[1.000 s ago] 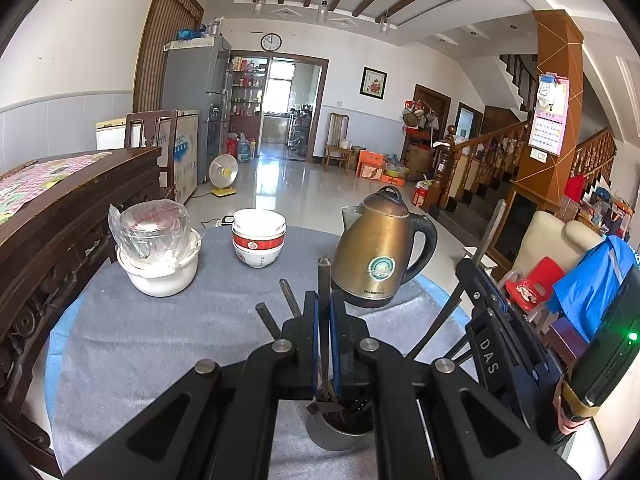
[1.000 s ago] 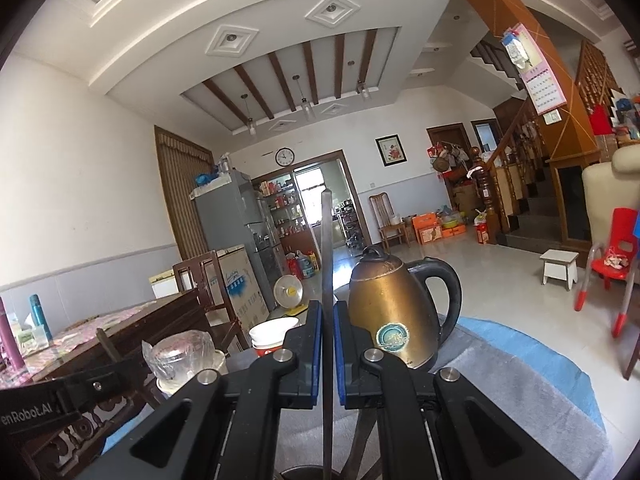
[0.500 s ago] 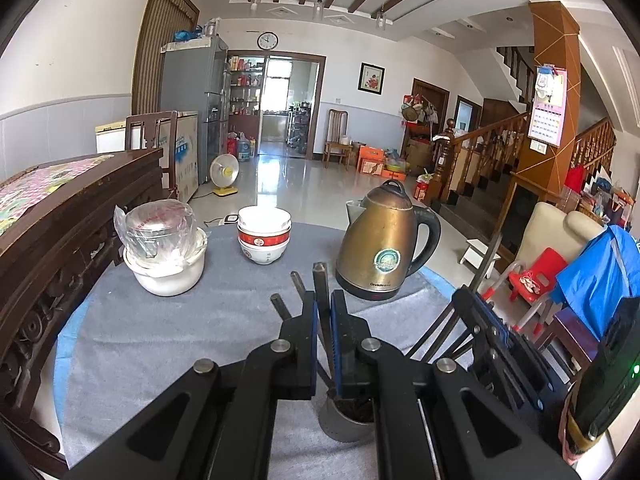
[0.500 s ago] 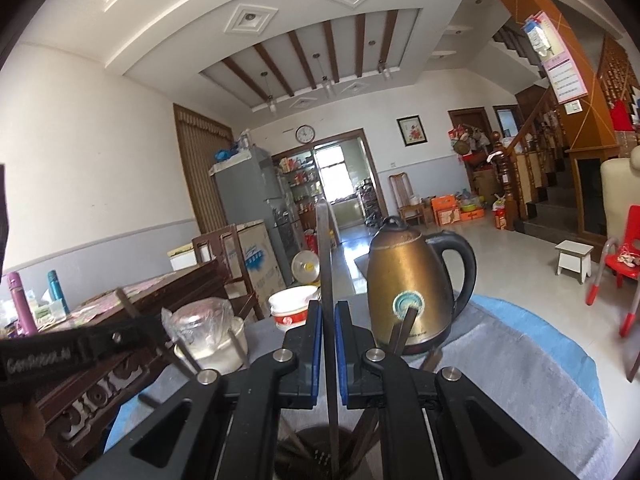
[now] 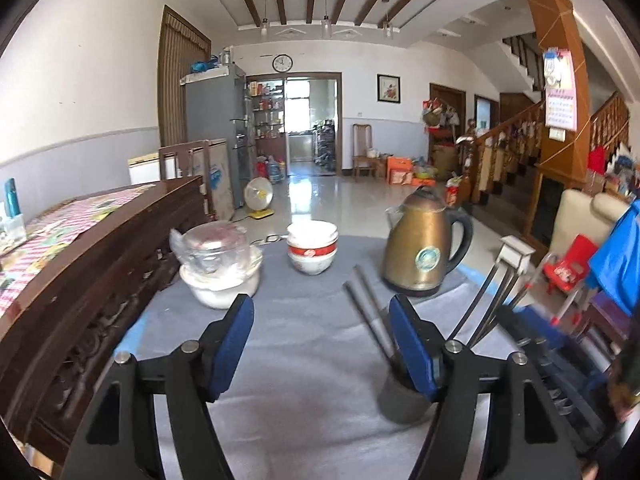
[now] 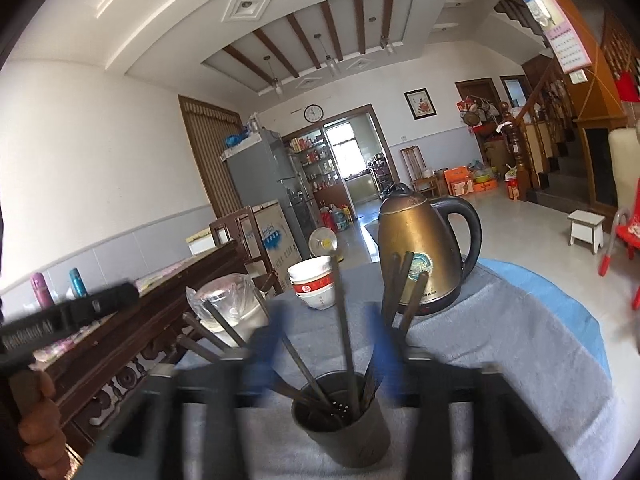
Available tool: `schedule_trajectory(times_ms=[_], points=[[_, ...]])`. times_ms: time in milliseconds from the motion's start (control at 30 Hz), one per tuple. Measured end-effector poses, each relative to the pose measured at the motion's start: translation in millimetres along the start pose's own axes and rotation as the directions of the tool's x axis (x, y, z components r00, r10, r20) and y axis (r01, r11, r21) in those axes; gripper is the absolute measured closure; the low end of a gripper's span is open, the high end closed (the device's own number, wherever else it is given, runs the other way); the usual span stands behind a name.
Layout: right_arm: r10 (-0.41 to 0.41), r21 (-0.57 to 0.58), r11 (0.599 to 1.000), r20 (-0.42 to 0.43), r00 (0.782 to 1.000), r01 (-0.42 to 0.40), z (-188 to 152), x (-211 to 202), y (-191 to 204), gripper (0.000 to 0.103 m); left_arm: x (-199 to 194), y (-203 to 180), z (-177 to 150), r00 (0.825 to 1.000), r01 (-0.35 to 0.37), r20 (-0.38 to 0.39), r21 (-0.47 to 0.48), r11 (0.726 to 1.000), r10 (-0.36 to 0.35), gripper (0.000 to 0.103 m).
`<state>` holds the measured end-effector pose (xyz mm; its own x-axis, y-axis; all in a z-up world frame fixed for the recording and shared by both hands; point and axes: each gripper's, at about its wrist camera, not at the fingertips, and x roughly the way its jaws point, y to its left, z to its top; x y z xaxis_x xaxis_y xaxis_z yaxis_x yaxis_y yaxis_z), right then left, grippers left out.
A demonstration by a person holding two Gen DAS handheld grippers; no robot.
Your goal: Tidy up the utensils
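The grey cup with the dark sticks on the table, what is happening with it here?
A person with tongs in each hand is sorting chopsticks into the grey cup on the grey cloth. Several dark sticks stand in it, leaning outward. The left tongs are open and hold nothing. The right tongs look open too, blurred, straddling the cup. A kettle and bowls stand behind.
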<state>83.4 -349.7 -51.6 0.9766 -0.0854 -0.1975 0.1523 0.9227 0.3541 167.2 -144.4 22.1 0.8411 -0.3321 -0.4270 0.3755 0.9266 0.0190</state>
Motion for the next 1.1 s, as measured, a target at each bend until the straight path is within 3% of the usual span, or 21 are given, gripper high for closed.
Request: schedule_trajectory(times_ms=[67, 233, 433, 1100], points=[[-0.009, -0.012, 1.0, 0.027, 1.0, 0.009, 0, -8, 2, 0.034, 0, 2, -9, 0.999, -0.023, -0.031, 0.021, 1.0, 0.023, 0.024], [-0.055, -0.038, 0.998, 0.039, 0.998, 0.056, 0, -26, 4, 0.034, -2, 12, -29, 0.995, -0.029, -0.094, 0.005, 1.0, 0.03, 0.016], [-0.099, -0.052, 0.994, -0.012, 0.995, 0.098, 0, -41, 7, 0.034, -1, 15, -43, 0.984, -0.036, -0.177, -0.016, 0.999, 0.033, 0.015], [-0.127, -0.1, 0.988, -0.051, 0.991, 0.122, -15, -126, 46, 0.034, -82, 8, -64, 0.986, -0.119, -0.113, 0.056, 0.991, 0.124, 0.013]])
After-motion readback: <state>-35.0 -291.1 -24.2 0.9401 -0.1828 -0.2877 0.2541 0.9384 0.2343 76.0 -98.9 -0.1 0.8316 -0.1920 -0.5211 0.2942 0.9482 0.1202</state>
